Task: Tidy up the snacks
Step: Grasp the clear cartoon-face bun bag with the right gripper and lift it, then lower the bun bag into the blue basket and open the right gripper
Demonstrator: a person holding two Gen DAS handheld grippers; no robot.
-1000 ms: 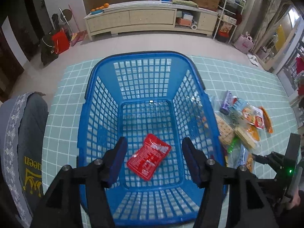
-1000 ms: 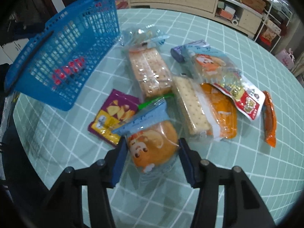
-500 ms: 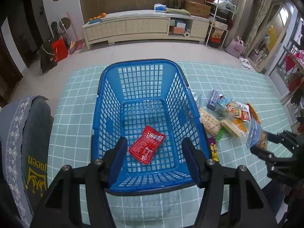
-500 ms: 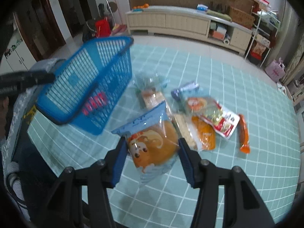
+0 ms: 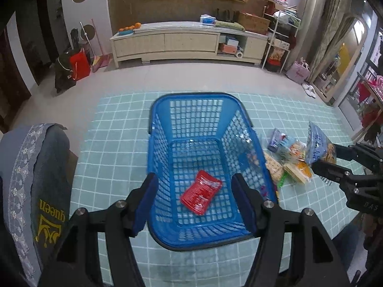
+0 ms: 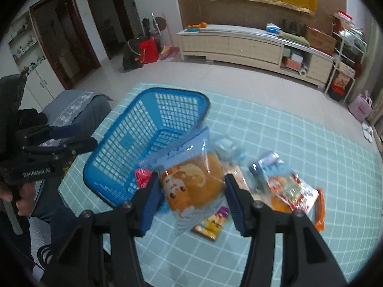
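Right wrist view, right gripper [image 6: 192, 199] clamped on bun packet [image 6: 194, 186], beside basket [image 6: 153, 141] rim; left gripper [image 5: 195, 202] opening, empty, above basket

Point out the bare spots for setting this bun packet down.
Best: the basket floor behind the red packet. Also bare: tablecloth left of the basket, and its strip beyond the snack pile. That pile is crowded. The right gripper grips the bun packet.

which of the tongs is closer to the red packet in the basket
Left. The left tongs hang open right above the red packet in the blue basket; the right tongs, shut on the bun bag, are beside the basket.
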